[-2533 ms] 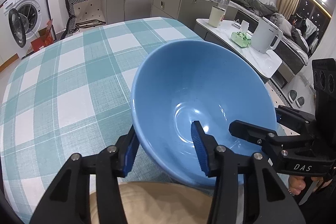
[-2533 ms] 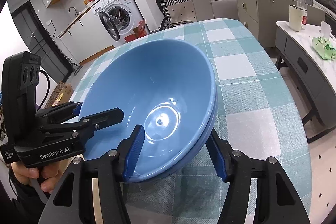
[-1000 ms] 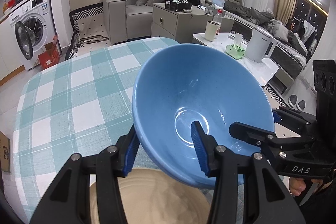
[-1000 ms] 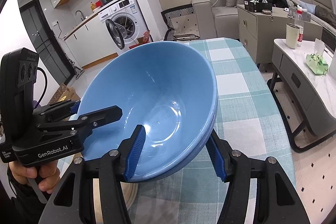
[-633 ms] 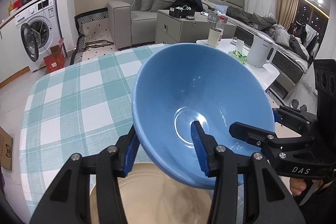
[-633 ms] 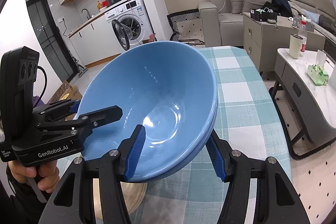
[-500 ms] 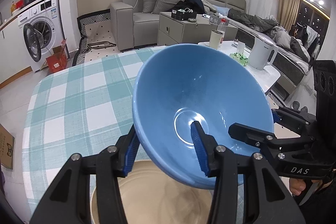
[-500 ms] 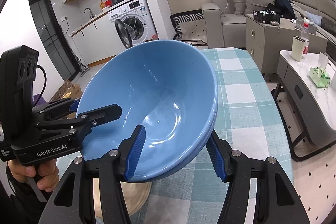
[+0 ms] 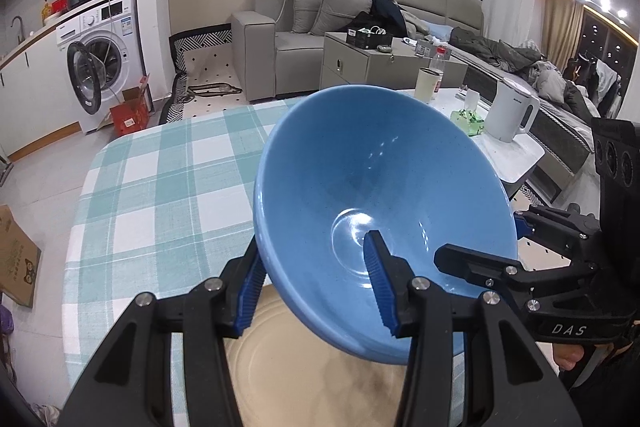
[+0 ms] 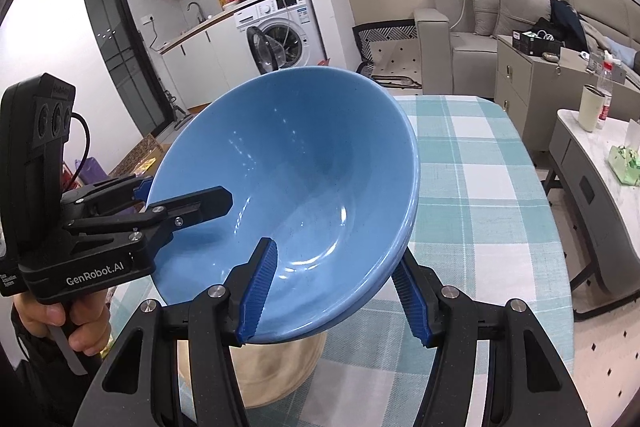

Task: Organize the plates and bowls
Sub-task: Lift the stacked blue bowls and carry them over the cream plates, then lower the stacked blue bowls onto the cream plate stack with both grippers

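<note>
Both hand-held grippers clamp the blue bowl's point(image 9: 384, 195) rim, one pad inside and one outside: the left hand-held gripper point(image 9: 316, 283) on its left side, the right hand-held gripper point(image 10: 336, 291) opposite. Tilted, the bowl hangs above a beige plate point(image 9: 304, 371) on the checked surface point(image 9: 160, 195).

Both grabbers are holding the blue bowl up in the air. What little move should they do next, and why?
Probably lower it a little, straight down, keeping both grips. The left gripper and right gripper each clamp the rim of the blue bowl, which is tilted and clear of the table. The beige plate lies right beneath, a likely place to set it.
</note>
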`<state>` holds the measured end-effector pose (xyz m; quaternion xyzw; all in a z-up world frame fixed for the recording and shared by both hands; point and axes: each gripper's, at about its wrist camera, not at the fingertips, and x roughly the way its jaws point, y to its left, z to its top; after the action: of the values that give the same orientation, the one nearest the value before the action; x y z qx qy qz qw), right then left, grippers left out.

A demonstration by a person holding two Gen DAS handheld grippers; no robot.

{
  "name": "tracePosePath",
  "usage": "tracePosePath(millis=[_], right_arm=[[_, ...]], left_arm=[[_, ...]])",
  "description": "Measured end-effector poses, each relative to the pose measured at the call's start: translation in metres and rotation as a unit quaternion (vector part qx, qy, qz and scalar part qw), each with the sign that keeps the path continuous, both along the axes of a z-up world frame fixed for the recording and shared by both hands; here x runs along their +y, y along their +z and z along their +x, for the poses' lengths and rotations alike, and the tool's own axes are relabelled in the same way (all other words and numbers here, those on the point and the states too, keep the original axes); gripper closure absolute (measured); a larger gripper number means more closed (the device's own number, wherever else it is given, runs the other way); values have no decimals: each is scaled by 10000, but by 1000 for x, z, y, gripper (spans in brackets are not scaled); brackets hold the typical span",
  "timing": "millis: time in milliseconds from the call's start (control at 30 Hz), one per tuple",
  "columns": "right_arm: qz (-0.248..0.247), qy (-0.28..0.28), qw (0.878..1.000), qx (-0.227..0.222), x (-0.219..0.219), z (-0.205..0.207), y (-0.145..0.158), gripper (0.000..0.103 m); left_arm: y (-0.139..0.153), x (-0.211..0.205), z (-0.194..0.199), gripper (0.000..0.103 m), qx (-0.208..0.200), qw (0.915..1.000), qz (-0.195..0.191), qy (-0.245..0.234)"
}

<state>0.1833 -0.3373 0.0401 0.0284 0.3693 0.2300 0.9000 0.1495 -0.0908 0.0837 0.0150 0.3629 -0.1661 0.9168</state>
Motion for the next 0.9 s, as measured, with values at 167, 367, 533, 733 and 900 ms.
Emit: tracePosePath(millis=[167,367,533,733,900], right_arm=[[12,181,9998,75,11,-6,-5,43],[4,405,9990,170,25,-14,-11,43],[0,535,9983,212,36,-20,-15,43],[-35,696,9972,267,45,-25,-18,43],[-54,822,9959,365,51,-27,-24,43]], left_arm=[[-5,10,-11,56,29,9999,93,129],[-11,22,-24,56,78,9995,140,262],[-14,30,-34,56,78,9992,142,362],[-19,40,-45,56,95,9988,162,459],[-24,45,-51,56,146,9983,185,528]])
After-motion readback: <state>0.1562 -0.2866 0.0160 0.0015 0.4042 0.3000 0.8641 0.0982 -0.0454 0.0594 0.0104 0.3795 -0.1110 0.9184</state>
